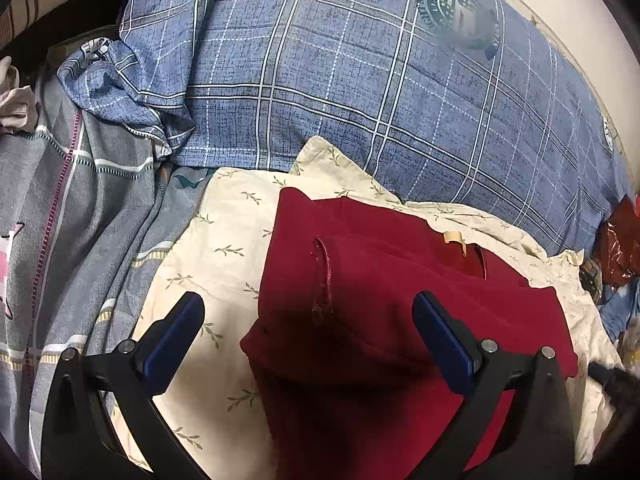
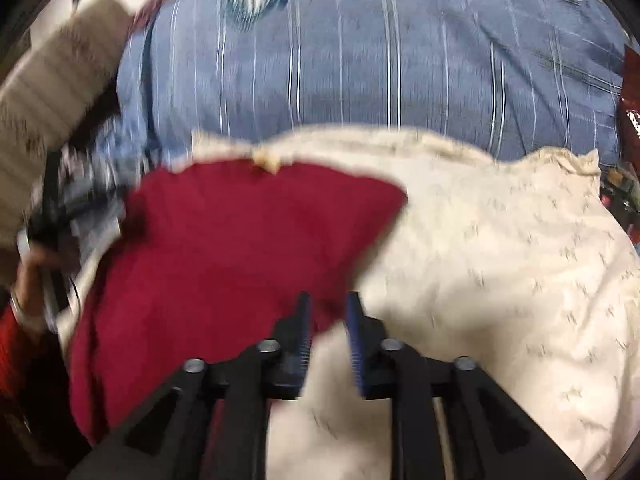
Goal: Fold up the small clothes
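Note:
A dark red garment (image 1: 360,300) lies partly folded on a cream cloth with a leaf print (image 1: 224,240). My left gripper (image 1: 308,320) is open wide above the garment's left part, with nothing between its blue pads (image 1: 176,336). In the blurred right wrist view the same red garment (image 2: 224,248) spreads to the left on the cream cloth (image 2: 500,260). My right gripper (image 2: 328,316) is nearly shut, its jaws a narrow gap apart around the garment's lower right corner.
A blue plaid quilt (image 1: 360,72) lies behind the cloth. A grey striped sheet (image 1: 80,220) is on the left. Red shiny packaging (image 1: 618,244) sits at the far right. The left gripper and hand (image 2: 44,248) show at the left of the right wrist view.

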Available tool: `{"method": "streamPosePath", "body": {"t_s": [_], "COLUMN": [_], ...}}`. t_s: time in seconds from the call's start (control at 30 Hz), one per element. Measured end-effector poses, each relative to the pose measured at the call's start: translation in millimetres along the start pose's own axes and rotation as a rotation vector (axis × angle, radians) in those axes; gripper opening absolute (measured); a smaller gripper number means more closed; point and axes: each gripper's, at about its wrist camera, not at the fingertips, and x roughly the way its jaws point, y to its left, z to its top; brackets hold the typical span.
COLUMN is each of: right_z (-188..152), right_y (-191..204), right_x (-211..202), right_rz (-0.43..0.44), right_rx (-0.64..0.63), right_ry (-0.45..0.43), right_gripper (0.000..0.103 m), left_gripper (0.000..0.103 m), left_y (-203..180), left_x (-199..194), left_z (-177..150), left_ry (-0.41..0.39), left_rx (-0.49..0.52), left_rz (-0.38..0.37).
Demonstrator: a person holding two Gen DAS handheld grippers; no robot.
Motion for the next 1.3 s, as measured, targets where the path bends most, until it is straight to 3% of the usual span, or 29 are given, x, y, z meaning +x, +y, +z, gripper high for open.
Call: {"method": "streamPosePath", "body": {"t_s": [0.1, 0.2, 0.27, 0.37, 0.43, 0.5, 0.57, 0.63, 0.67, 0.7, 0.77, 0.9, 0.97, 1.07, 1.2, 1.3], "right_z": [16.3, -1.9, -17.6, -12.2, 3.4, 19.3, 33.3, 42.1, 42.7, 43.6, 46.1, 58.3, 51.7, 44.1, 47.6, 43.8], "right_y": [3.5, 14.0, 21.9, 15.5, 2.0, -13.1, -30.5, -42.2, -43.6, -41.6, -32.4, -9.9, -14.9, -21.4, -15.0, 1.2], "right_x": [27.8, 59.7, 52.3, 37.0, 27.3, 27.8, 44.9, 78.7, 90.1, 102.5, 105.9, 77.0, 96.5, 107.0, 70.4, 38.5], "right_rz": [0.010, 0.004, -0.016, 0.031, 0.058, 0.011, 0.006, 0.034, 0.058, 0.080, 0.053, -0.091, -0.197, -0.176, -0.182, -0.150], "right_rx": [0.027, -0.004, -0.063, -0.014, 0.062, 0.128, 0.214, 0.294, 0.306, 0.305, 0.250, 0.073, 0.037, 0.087, 0.143, 0.099], "right_ry": [0.016, 0.145, 0.108, 0.123, 0.077, 0.014, -0.008, 0.072, 0.093, 0.112, 0.104, -0.030, 0.028, 0.049, -0.008, -0.053], "right_gripper": [0.028, 0.028, 0.028, 0.029, 0.037, 0.074, 0.082, 0.080, 0.067, 0.032, 0.021, 0.010, 0.009, 0.009, 0.029, 0.043], "left_gripper": [0.103, 0.103, 0.103, 0.103, 0.103, 0.103, 0.103, 0.103, 0.103, 0.103, 0.103, 0.103, 0.103, 0.103, 0.103, 0.103], "left_y": [-0.6, 1.9, 3.5, 1.2, -3.4, -7.8, -9.4, -11.6, -12.9, -13.4, -15.0, -18.1, -18.4, -13.7, -3.5, 2.5], "left_x": [-1.0, -5.1, -6.5, -4.1, -1.6, 1.1, 4.3, 10.1, 13.8, 15.3, 19.2, 21.8, 27.8, 27.0, 10.5, -4.2], "left_z": [-0.3, 0.3, 1.6, 1.9, 0.3, -1.6, -3.4, -6.1, -7.7, -8.8, -11.1, -13.3, -15.1, -17.4, -17.3, -23.5], "left_ry": [-0.006, -0.022, -0.029, -0.024, -0.014, -0.009, 0.000, 0.020, 0.033, 0.041, 0.061, 0.068, 0.096, 0.118, 0.113, 0.119], "left_rx": [0.013, 0.013, 0.006, 0.005, 0.029, 0.051, 0.059, 0.075, 0.087, 0.094, 0.106, 0.131, 0.142, 0.134, 0.109, 0.102], "left_rz": [0.011, 0.017, 0.014, 0.004, 0.007, 0.019, 0.019, 0.027, 0.038, 0.044, 0.052, 0.058, 0.088, 0.089, 0.063, 0.024]}}
